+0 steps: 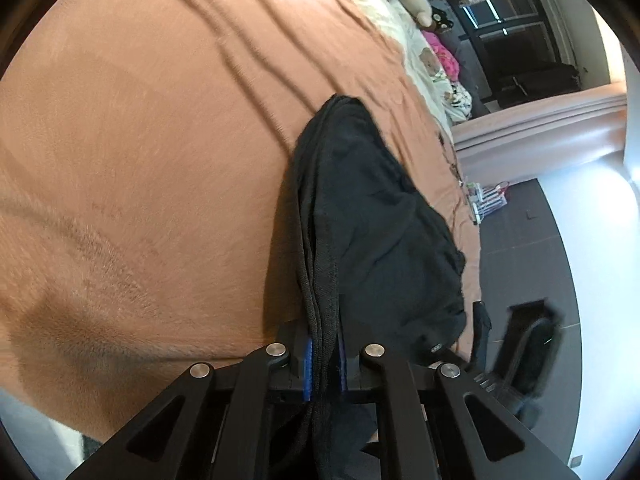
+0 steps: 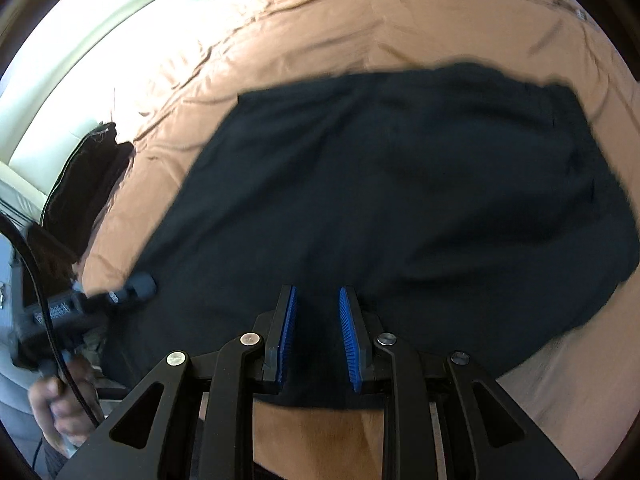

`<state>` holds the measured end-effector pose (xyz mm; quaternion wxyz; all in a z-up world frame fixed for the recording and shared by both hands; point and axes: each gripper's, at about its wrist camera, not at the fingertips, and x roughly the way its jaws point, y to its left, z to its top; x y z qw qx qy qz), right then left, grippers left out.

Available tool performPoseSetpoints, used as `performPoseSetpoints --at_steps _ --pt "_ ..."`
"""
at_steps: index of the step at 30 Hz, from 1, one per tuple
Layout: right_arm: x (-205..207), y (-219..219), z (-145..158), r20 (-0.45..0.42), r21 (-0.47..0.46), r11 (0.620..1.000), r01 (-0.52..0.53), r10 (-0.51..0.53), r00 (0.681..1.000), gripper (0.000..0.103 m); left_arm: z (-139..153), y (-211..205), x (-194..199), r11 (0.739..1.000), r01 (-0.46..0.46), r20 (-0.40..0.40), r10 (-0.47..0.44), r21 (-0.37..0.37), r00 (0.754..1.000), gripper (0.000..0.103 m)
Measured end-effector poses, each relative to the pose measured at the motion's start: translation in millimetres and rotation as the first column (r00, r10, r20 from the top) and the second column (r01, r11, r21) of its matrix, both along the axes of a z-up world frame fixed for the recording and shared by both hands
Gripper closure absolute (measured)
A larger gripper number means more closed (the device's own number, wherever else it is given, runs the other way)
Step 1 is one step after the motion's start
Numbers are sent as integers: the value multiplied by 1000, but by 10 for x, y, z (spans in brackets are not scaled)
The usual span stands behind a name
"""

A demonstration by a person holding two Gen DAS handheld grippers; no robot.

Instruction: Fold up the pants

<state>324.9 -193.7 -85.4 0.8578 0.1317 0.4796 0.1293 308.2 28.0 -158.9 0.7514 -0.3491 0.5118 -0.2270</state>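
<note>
Evidently the left gripper (image 1: 322, 364) pinched several bunched layers of the black pants (image 2: 392, 208) between its fingers, probably to carry that edge over as a fold. The right gripper (image 2: 317, 336) hung above the pants' near edge, fingers spread and holding nothing. Beneath the pants lay a bed (image 2: 320, 24) in creased orange sheet; beyond it, dark floor (image 1: 532, 248).

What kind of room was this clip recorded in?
Most likely a bedroom. The black pants lie on a bed covered with a wrinkled orange-brown sheet, a beige teddy bear sits at its far end beside pink fabric, and a padded cream headboard rises along the bed's edge.
</note>
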Motion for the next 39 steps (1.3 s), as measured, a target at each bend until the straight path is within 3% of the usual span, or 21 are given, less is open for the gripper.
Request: performPoseSetpoints --at_steps 7,14,17,21,25,39 --pt "-219 -98 69 16 43 998 -44 44 999 83 322 -149 20 999 26 42 -28 32 999 94" --pt "-112 -273 229 53 105 994 -31 25 998 83 510 -257 55 998 38 60 -42 54 997 94" --pt "-74 -287 186 49 125 992 -33 27 998 83 584 -316 61 996 49 71 -54 72 996 94" --pt "-54 -252 -50 -22 153 988 -25 29 999 83 714 -442 72 993 74 89 -82 88 993 94" --pt "-146 -359 -94 -37 237 971 -24 33 999 83 889 -676 111 987 111 116 -124 112 985 94" --pt "-775 -1549 250 67 368 927 72 -104 992 83 1243 -1702 320 953 253 160 -280 170 947 94"
